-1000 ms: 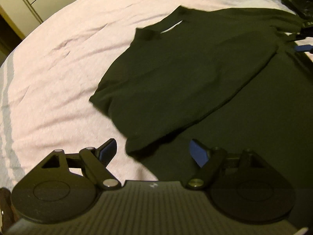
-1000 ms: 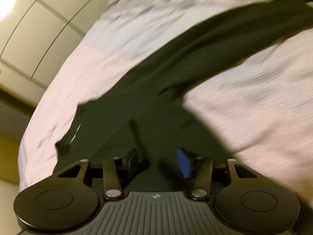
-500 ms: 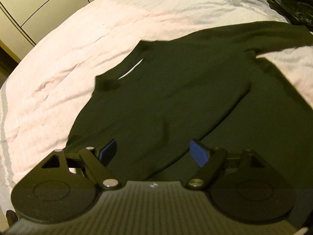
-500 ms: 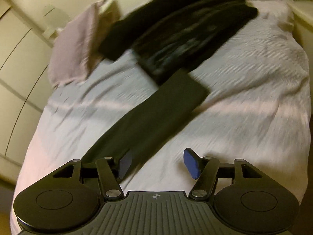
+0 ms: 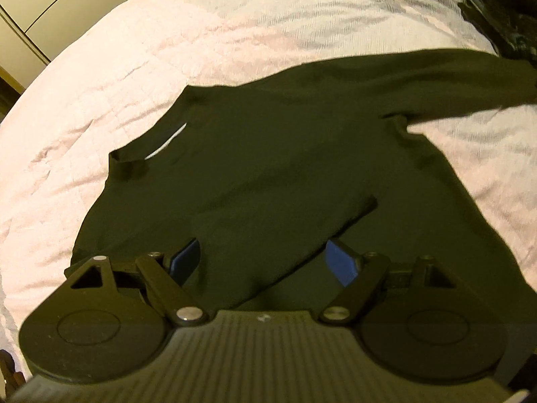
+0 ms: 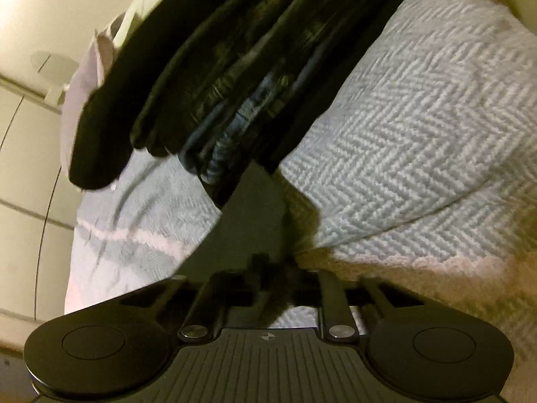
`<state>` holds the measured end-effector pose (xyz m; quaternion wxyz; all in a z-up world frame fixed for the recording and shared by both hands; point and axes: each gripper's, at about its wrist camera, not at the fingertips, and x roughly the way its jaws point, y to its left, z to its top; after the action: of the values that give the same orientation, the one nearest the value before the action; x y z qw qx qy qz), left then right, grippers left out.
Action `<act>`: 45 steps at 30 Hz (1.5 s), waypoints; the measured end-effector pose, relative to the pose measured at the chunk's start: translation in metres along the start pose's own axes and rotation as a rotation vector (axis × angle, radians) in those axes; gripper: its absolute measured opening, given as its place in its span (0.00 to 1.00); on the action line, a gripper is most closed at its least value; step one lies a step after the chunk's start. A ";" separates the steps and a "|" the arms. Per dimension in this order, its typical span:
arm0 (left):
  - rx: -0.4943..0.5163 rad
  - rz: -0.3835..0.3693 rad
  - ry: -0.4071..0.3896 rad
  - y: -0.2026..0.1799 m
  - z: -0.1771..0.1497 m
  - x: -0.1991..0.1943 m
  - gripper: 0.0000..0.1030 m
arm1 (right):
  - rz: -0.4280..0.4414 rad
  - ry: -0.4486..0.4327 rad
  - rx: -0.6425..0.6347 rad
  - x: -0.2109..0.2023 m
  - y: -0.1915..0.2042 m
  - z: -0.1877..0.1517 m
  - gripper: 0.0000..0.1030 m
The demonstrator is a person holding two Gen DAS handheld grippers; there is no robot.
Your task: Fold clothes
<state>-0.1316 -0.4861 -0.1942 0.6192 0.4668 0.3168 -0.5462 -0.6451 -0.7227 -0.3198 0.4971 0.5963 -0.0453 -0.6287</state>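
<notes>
Since a second back, both hands have swept across the bed: the right gripper (image 6: 273,288), then over the shirt's body with jaws half apart, now sits at the far sleeve end, and the left has slid from the shirt's edge to over its middle. Right gripper's jaws are closing, nearly together, with a pinch of dark cloth bunched between them; it looks like the cuff of the dark green long-sleeved shirt's outstretched sleeve (image 6: 248,215), though blur keeps me from saying how firm the bite is. Left gripper (image 5: 263,262) hangs wide open, blue pads showing, nothing between them, over the lower body of the dark green long-sleeved shirt (image 5: 268,168). Shirt lies flat, collar to the left in the left view, one sleeve already laid across the chest, the other sleeve (image 5: 453,77) stretched out to the right. That sleeve's long axis runs from the shoulder out to the right gripper, so the right hand is the near one, and the fold likely goes back along that line toward the body. Just beyond the cuff lies a pile of dark folded clothes (image 6: 241,67), touching or nearly so. Underneath is a pale pink and grey herringbone-weave bedspread (image 6: 419,134), rumpled; cream wardrobe doors (image 5: 50,10) stand behind.
</notes>
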 end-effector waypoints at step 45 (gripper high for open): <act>0.331 0.005 -0.046 0.145 -0.140 0.066 0.16 | 0.057 0.183 -1.592 -0.010 0.227 -0.377 0.66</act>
<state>0.0395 -0.3870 -0.2709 0.5425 0.5505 0.2069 -0.5998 -0.2186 -0.6277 -0.2725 0.7909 0.1104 0.4426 -0.4079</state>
